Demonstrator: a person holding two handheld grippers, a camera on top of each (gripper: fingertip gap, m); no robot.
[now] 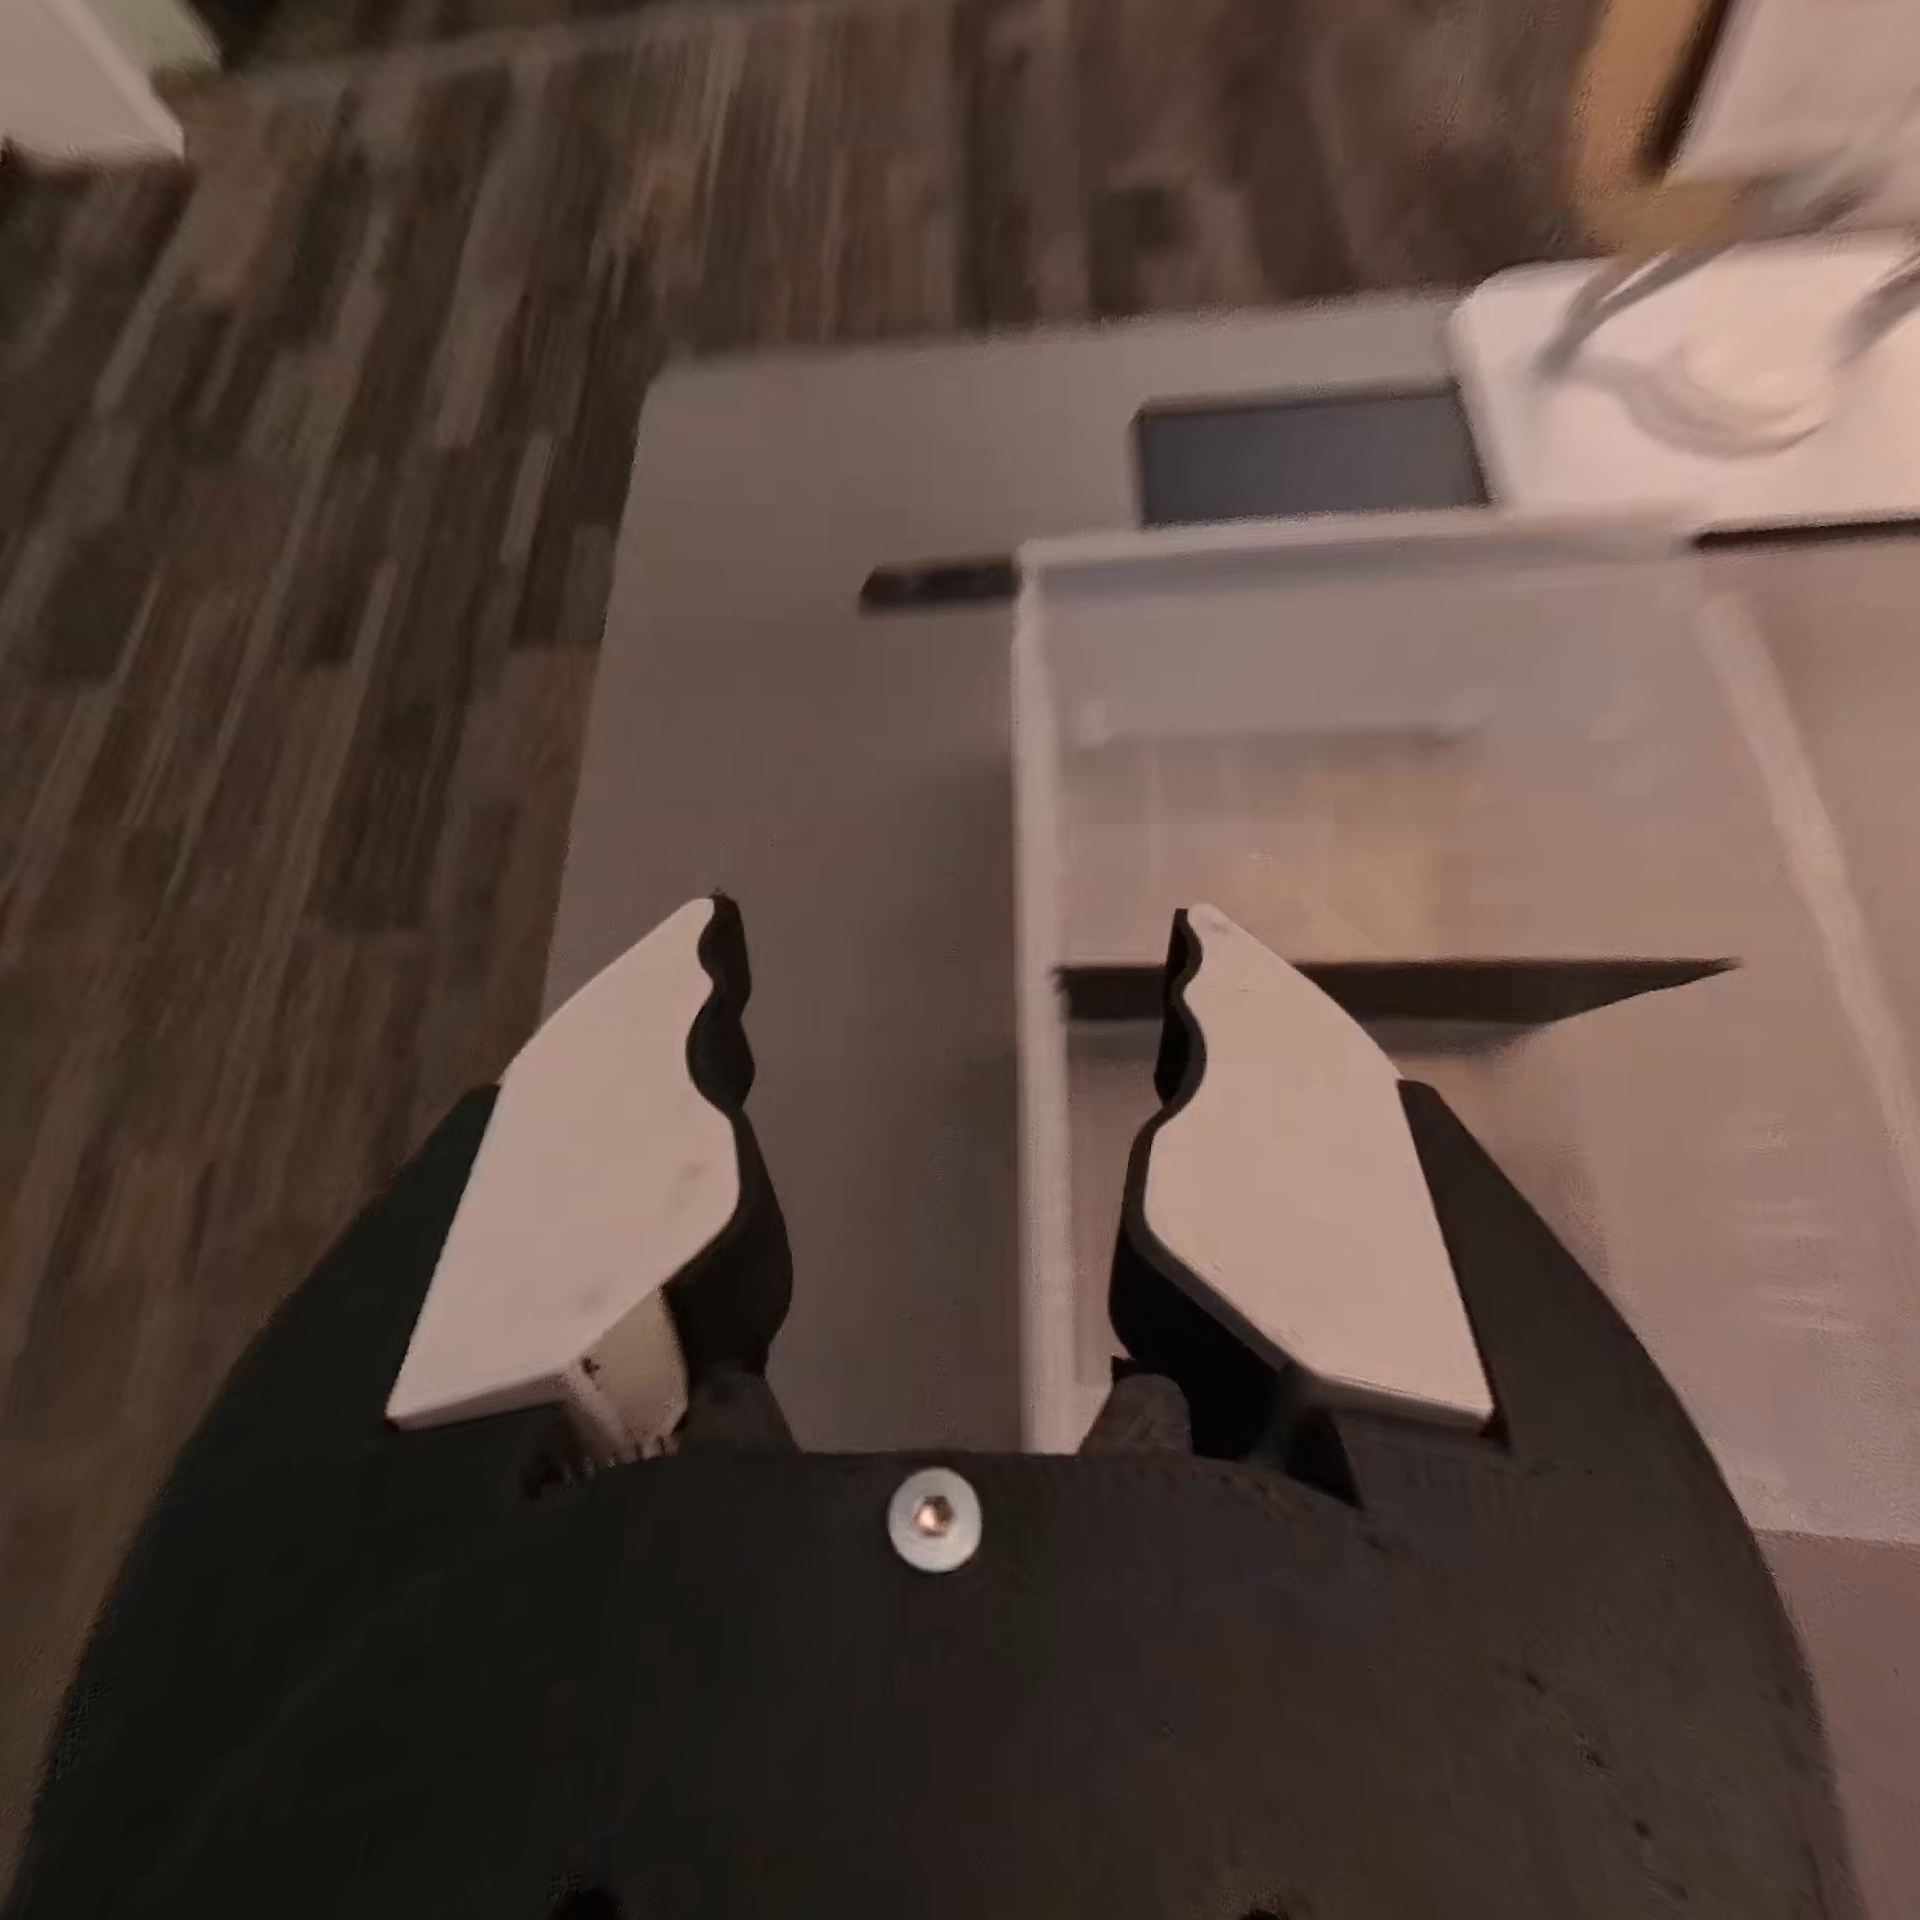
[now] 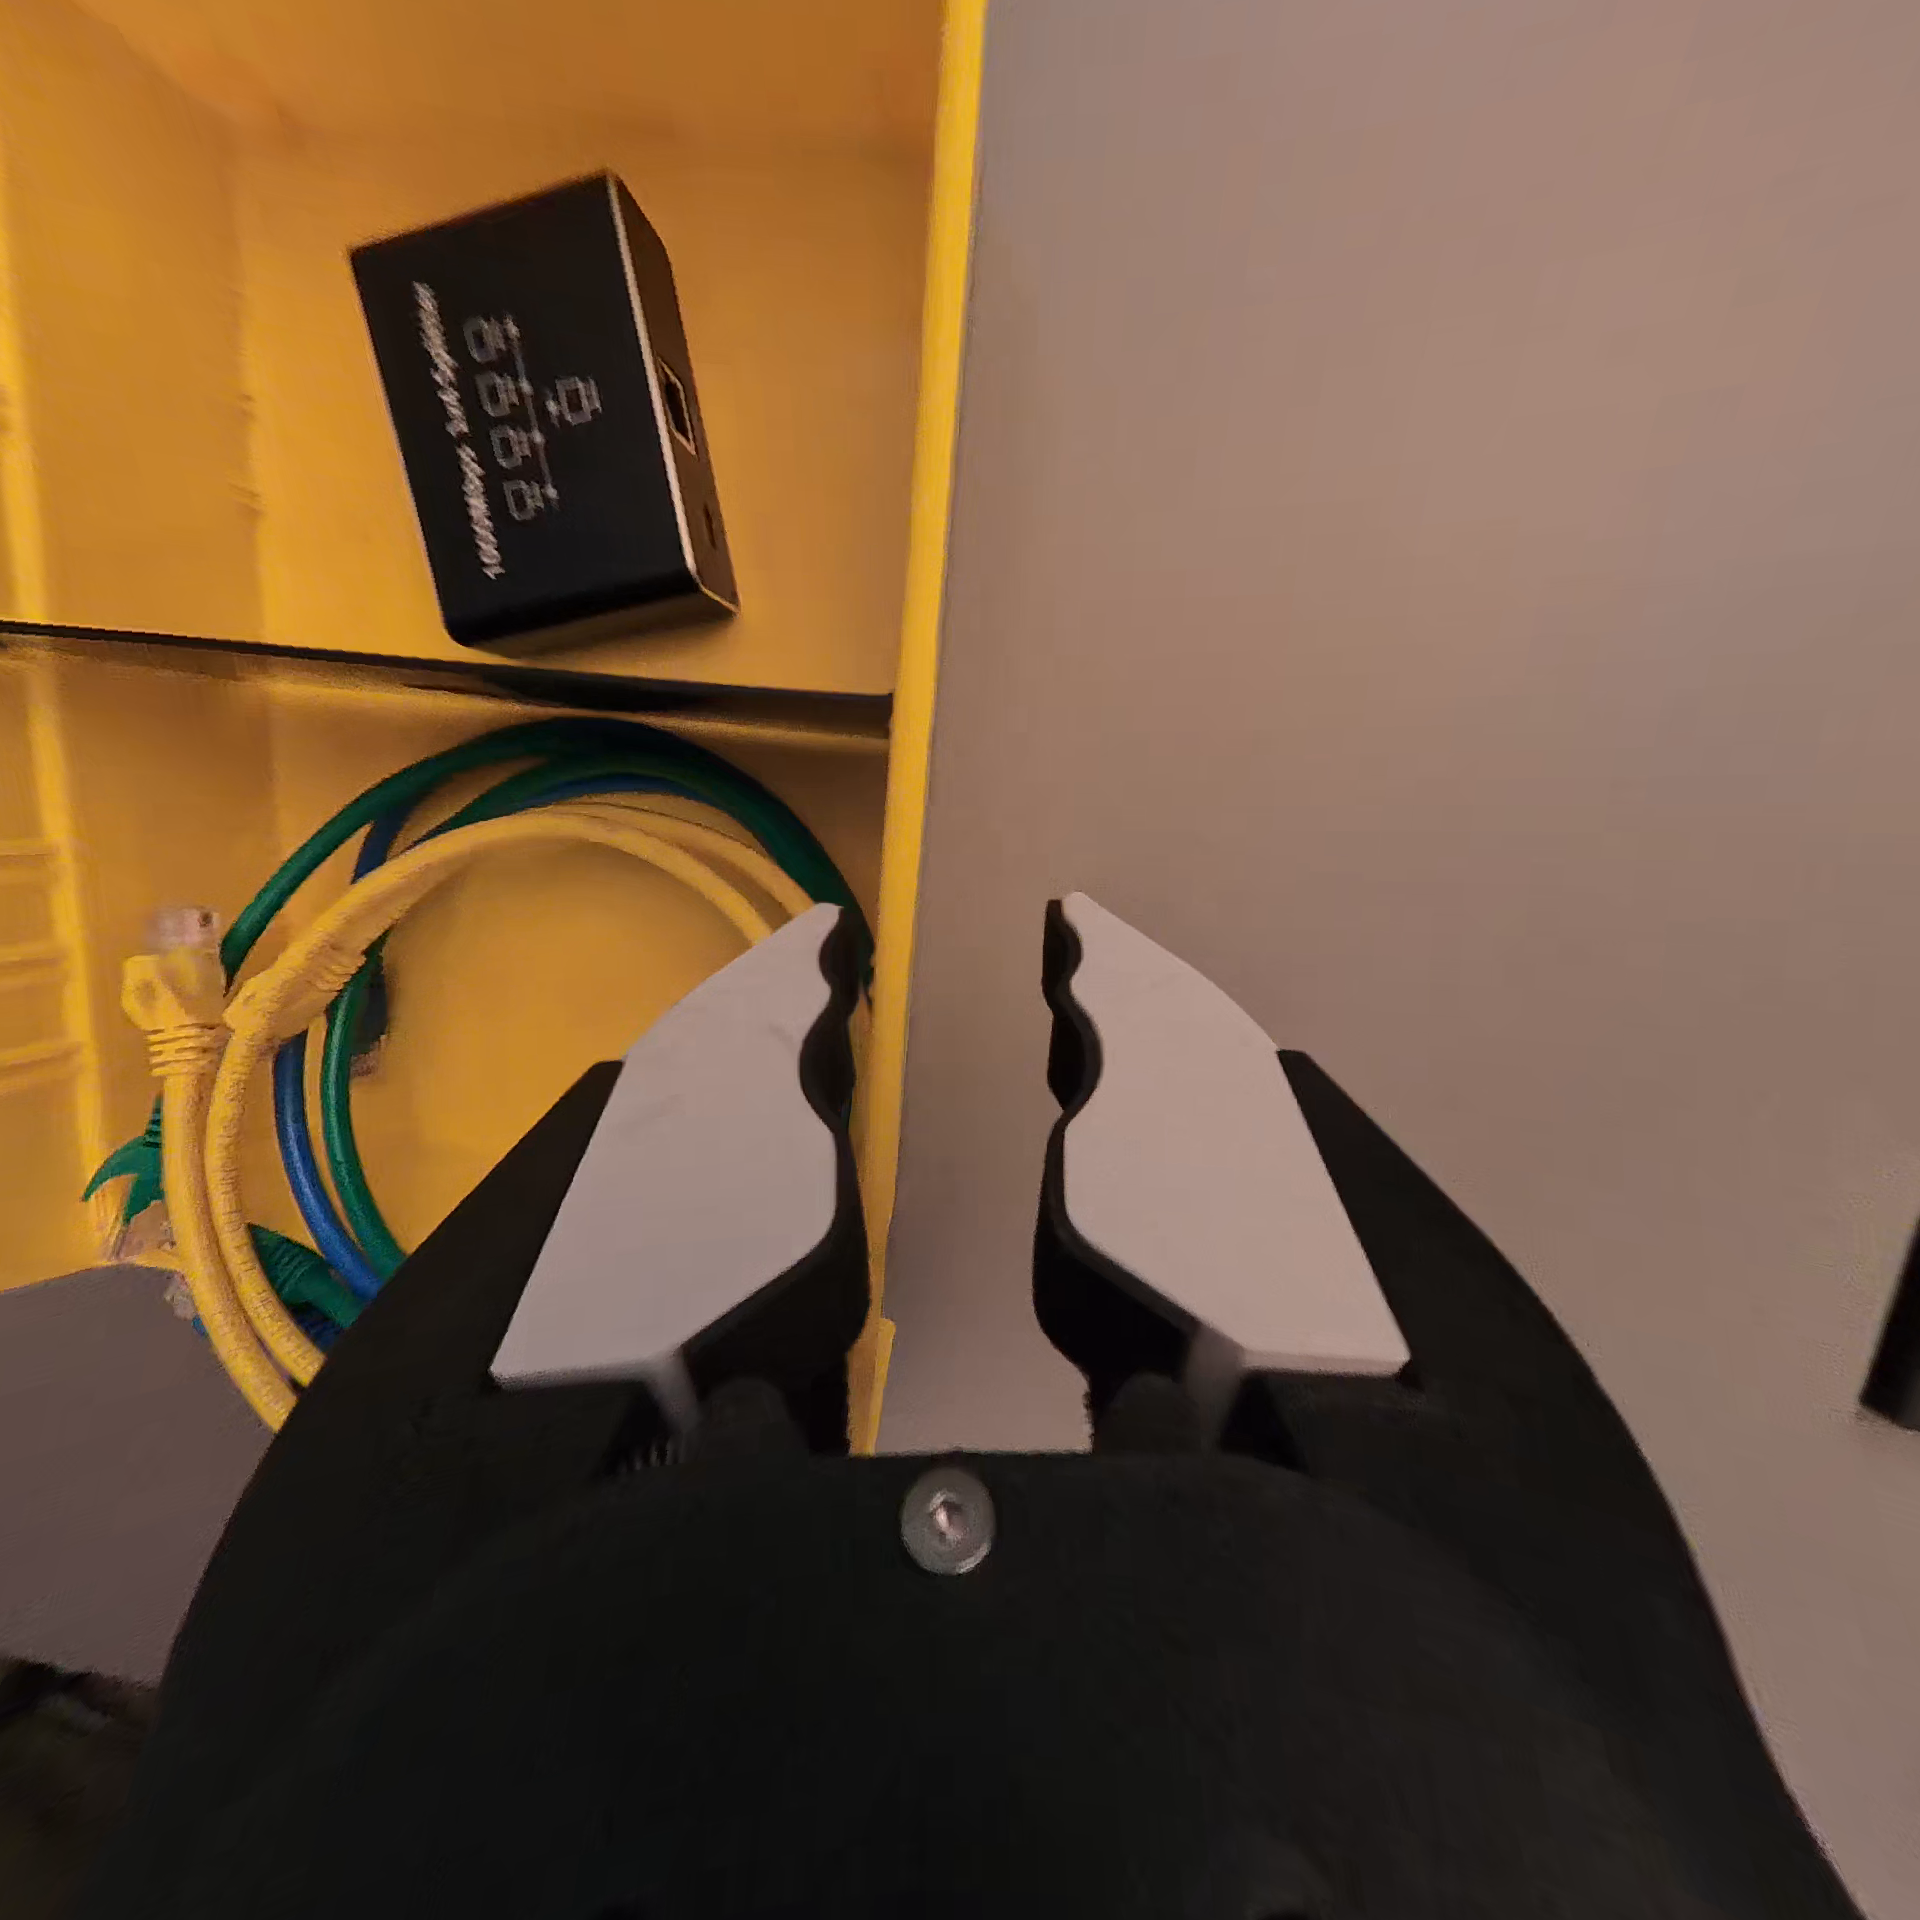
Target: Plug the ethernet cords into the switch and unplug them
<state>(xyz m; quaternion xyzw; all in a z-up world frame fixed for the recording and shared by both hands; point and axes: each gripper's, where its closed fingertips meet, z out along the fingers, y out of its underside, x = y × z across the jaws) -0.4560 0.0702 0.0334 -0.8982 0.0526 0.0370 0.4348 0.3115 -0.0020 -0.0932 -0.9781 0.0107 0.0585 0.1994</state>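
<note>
In the right wrist view a small black switch (image 2: pixel 540 416) lies in the far compartment of a yellow bin (image 2: pixel 925 727), with no cord in its visible port. In the near compartment lie coiled ethernet cords: yellow (image 2: pixel 239 1195), green (image 2: pixel 343 852) and blue (image 2: pixel 301 1164). My right gripper (image 2: pixel 951 925) is open and empty, over the bin's right wall, right of the cords. My left gripper (image 1: pixel 956 914) is open and empty, above the grey table (image 1: pixel 810 831) next to a white bin (image 1: pixel 1039 935). The left wrist view is blurred.
In the left wrist view a dark flat tablet-like thing (image 1: pixel 1309 457) and a white tray (image 1: pixel 1662 364) lie at the table's far end. Wood-pattern floor (image 1: pixel 312 520) is to the left. In the right wrist view bare grey table (image 2: pixel 1455 623) lies right of the yellow bin. About 80 cm separates my left fingertips from my right. My right tips are roughly 12 cm from the small black switch (image 2: pixel 540 416).
</note>
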